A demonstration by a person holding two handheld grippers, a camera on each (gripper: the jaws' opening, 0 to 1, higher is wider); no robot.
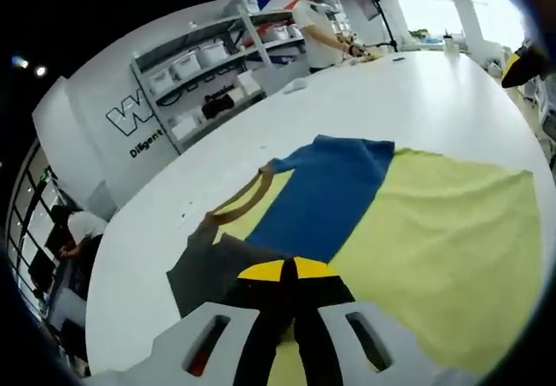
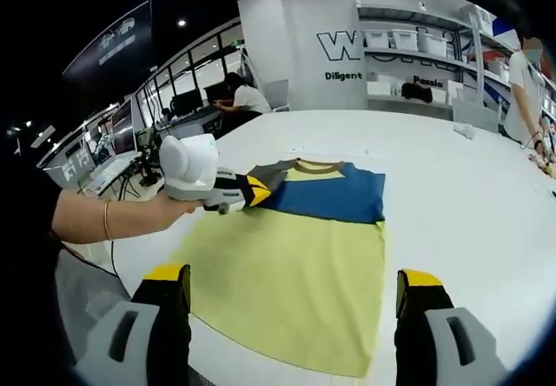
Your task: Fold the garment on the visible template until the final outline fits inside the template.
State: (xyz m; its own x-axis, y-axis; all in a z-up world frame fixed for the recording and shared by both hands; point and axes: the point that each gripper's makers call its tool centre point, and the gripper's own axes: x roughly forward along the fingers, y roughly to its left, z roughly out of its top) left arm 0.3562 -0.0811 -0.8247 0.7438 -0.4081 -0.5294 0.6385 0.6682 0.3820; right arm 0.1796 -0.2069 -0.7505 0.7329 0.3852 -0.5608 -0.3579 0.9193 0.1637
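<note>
1 garment (image 2: 295,264) on 1 white desk (image 2: 469,203); 2 tools: left tool (image 1: 294,292), right tool (image 2: 295,303); 1 shelving unit (image 1: 217,64); 2 people in background.

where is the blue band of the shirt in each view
Left gripper view: the blue band runs up the middle, above the shut left gripper.
Right gripper view: it lies centre, by the tan collar.
Shared landmark: the lettered wall, behind the white table.

White table (image 2: 452,195); wall shelving with storage bins (image 2: 408,56); standing person (image 1: 320,29) at the far edge; seated person (image 2: 243,99).
</note>
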